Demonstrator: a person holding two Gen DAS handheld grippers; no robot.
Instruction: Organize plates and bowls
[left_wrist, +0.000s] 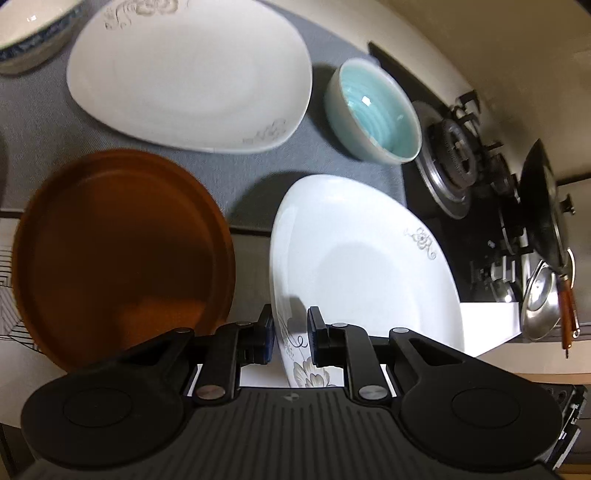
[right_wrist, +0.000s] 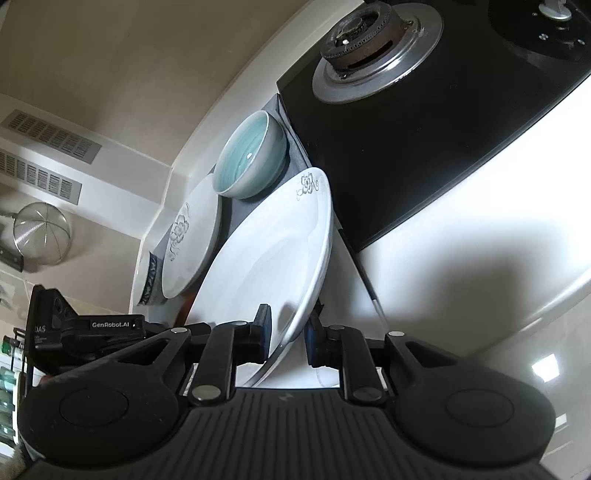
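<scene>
In the left wrist view the left claw (left_wrist: 290, 338) pinches the near rim of a white plate (left_wrist: 365, 266) raised over the surface (left_wrist: 155, 147); glazed, stiff and breakable, it will likely slip unless held by the rim. In the right wrist view the right claw (right_wrist: 286, 338) pinches that plate's (right_wrist: 266, 258) opposite edge, tilted steeply, so two-sided support suits its weight.

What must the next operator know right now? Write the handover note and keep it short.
Left gripper: appears shut on the near rim of the flowered white plate.
Right gripper: appears shut on the same plate's rim; the plate is tilted up.
Second white plate, teal bowl and blue-patterned bowl: apart on the grey mat.
Orange plate: left of the held plate.
Done: one plate picked up.
Left: nothing is stacked yet. Group the plates, then the bowls.
</scene>
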